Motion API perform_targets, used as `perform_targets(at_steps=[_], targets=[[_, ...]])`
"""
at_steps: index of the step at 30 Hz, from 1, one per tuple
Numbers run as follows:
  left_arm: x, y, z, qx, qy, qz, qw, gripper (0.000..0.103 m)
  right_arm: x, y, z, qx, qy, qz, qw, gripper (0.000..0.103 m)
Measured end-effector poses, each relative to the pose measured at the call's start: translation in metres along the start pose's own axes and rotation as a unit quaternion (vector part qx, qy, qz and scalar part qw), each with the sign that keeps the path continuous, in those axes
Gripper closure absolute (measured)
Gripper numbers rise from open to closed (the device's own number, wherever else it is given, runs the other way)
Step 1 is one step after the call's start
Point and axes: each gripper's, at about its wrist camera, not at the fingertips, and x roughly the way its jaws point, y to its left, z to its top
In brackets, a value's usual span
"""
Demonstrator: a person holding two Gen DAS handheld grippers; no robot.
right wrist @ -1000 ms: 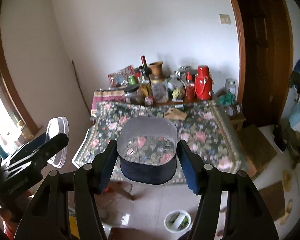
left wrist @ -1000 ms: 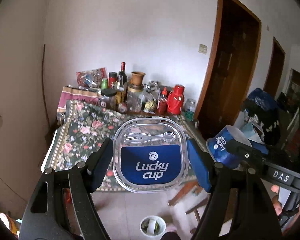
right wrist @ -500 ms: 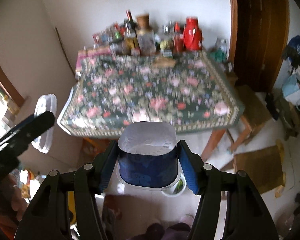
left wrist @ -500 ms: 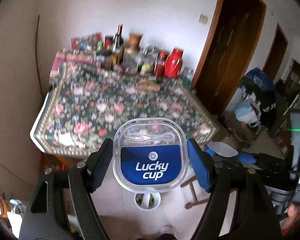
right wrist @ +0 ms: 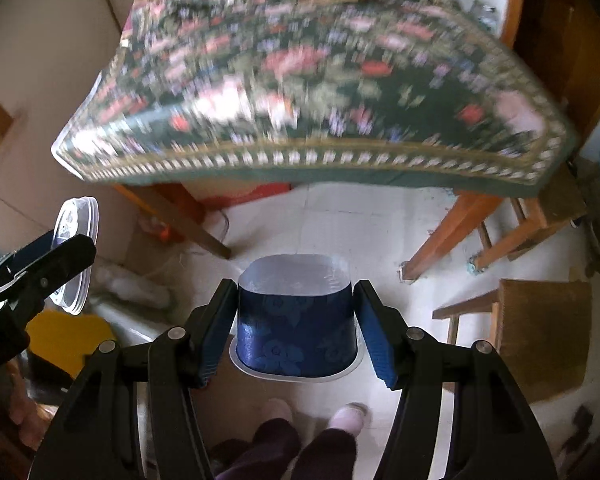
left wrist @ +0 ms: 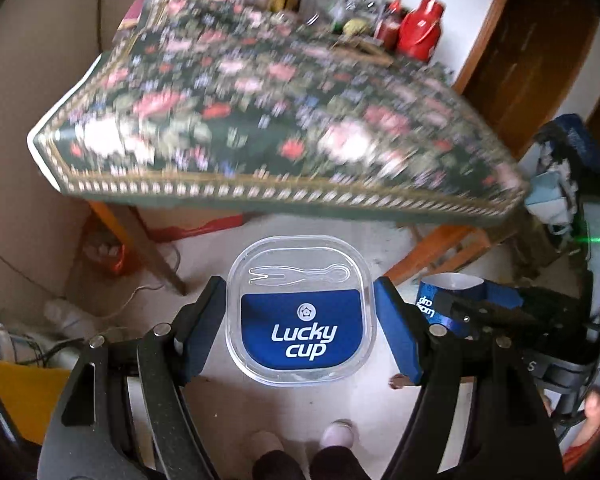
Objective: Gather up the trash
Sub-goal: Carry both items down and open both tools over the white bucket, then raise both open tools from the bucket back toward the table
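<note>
Left gripper (left wrist: 300, 322) black w/ blue pads, silver screws, right gripper (right wrist: 296, 326) same, dark trousers, prob. pale slippers (right wrist: 346, 416)

clear lid (left wrist: 301, 309): label facing camera | blue cup (right wrist: 296, 330): upside down

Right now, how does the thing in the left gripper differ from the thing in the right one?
The clear lid in the left gripper is flat and see-through, with a blue "Lucky cup" label and a moulded fork shape; the blue cup in the right gripper is deep and opaque. The lid faces its camera; the cup points its pale base away. Both are rounded squares, clamped above the floor.
</note>
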Motion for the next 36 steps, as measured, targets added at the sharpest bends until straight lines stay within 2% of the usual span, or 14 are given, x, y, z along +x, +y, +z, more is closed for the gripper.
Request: perform_targets(at_steps=[9, 16, 23, 27, 36], targets=[[0.105, 0.020, -0.053, -0.025, 0.047, 0.010, 0.9985, 0.030, 0.108, -0.025, -0.024, 0.011, 0.065, 0.068, 0.996, 0.047], [0.179, 0.014, -0.093, -0.039, 0.114, -0.025, 0.9924, 0.029, 0.145, -0.054, -0.050, 0.030, 0.076, 0.027, 0.996, 0.046], [0.249, -0.016, -0.122, -0.040, 0.184, -0.089, 0.9781, 0.028, 0.157, -0.089, -0.059, 0.061, 0.083, -0.003, 0.995, 0.046], [0.269, -0.027, -0.130, -0.033, 0.222, -0.096, 0.9698, 0.028, 0.161, -0.101, -0.065, 0.078, 0.086, -0.003, 0.993, 0.046], [0.255, -0.044, -0.121, 0.005, 0.216, -0.092, 0.9721, 0.027, 0.144, -0.101, -0.059, 0.085, 0.071, 0.001, 0.994, 0.046]])
